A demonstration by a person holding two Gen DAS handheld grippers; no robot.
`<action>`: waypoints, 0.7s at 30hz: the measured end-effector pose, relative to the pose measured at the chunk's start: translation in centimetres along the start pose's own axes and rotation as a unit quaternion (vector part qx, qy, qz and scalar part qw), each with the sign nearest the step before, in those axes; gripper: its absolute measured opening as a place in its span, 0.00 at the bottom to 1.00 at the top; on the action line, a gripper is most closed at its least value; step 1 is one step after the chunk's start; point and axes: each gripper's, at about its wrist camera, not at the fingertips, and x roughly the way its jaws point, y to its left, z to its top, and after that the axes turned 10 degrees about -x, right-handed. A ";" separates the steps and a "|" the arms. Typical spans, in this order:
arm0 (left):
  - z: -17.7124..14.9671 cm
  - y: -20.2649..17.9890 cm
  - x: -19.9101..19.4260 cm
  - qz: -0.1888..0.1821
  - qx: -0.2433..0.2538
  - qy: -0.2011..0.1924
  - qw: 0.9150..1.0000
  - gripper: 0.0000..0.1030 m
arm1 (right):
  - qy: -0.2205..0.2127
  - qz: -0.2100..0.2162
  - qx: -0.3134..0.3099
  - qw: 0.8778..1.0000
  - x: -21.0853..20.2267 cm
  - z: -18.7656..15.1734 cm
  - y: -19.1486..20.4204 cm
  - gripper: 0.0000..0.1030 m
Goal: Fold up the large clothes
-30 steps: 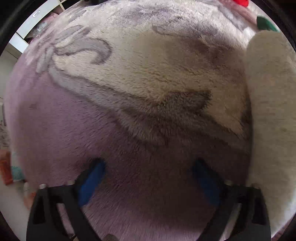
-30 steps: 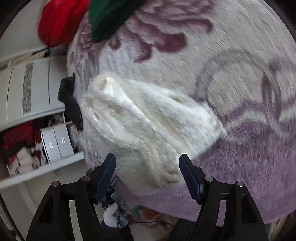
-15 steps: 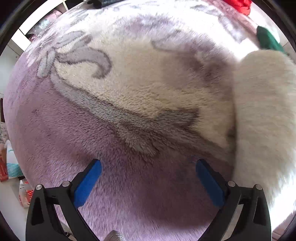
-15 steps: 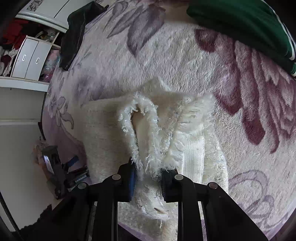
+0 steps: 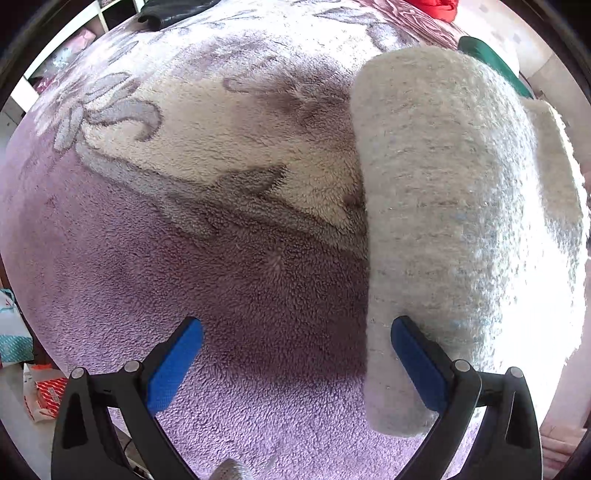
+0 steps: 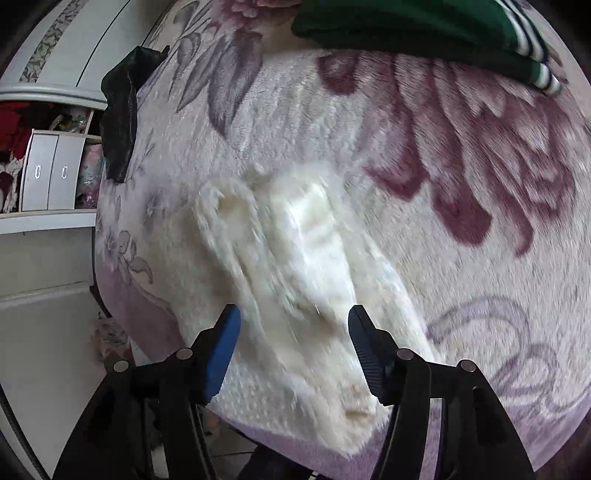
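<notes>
- My left gripper [image 5: 295, 354] hangs with its jaws wide apart over the purple blanket [image 5: 229, 280], just left of the cream garment [image 5: 450, 221], gripping nothing.
- The cream garment lies folded on the blanket.
- My right gripper [image 6: 293, 343] is opening above the garment's fluffy folds, pads off the fabric.

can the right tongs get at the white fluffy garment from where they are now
Probably yes. The right tongs hang just above the white fluffy garment on the blanket, their jaws opening with folded fabric below the gap and nothing covering it. The green garment lies well clear.
</notes>
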 end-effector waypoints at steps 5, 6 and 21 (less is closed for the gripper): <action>0.0 -0.2 -0.2 0.002 0.002 0.000 1.000 1.00 | 0.079 0.081 0.061 0.992 5.0 -7.4 -3.2 0.67; 0.0 -0.3 -0.6 0.008 0.006 -0.002 1.000 1.00 | 0.080 0.106 0.079 0.988 6.3 -8.1 -3.6 0.67; 1.6 -7.6 -2.8 -0.029 0.063 0.004 0.998 1.00 | -0.076 0.044 0.104 0.991 -1.8 -9.0 -2.0 0.01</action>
